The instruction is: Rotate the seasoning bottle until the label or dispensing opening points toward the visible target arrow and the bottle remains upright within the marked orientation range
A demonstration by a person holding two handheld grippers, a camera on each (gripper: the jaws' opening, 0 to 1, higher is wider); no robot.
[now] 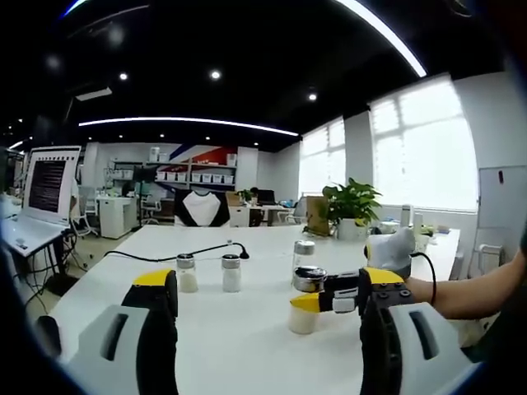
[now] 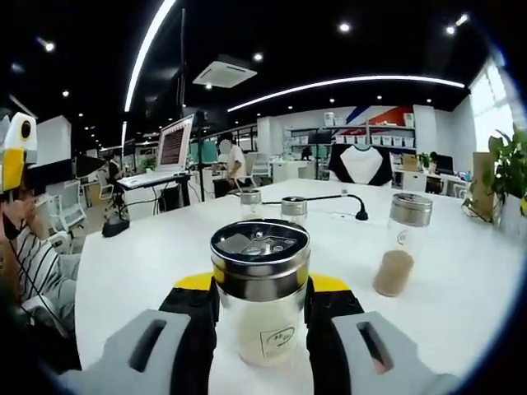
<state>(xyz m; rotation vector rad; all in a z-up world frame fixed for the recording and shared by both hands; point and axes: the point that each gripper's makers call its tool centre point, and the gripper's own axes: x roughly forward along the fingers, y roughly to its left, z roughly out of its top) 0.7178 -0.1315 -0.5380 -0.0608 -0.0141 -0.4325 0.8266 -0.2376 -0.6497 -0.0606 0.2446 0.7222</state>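
From the right gripper view I see my right gripper (image 2: 260, 306) clamped on the seasoning bottle (image 2: 260, 292), its black, yellow-tipped fingers (image 2: 194, 317) pressed to the glass on either side. The bottle stands upright on the white table (image 2: 148, 263), pale powder in its lower part, a small printed mark facing me, and a steel shaker lid (image 2: 259, 245) with a flap on top. To the right, apart from it, stands a second jar (image 2: 399, 244) holding brownish powder. Farther back are two small shakers (image 2: 272, 207) near a black cable (image 2: 329, 197). At the left edge I see a person's striped sleeve (image 2: 37, 271).
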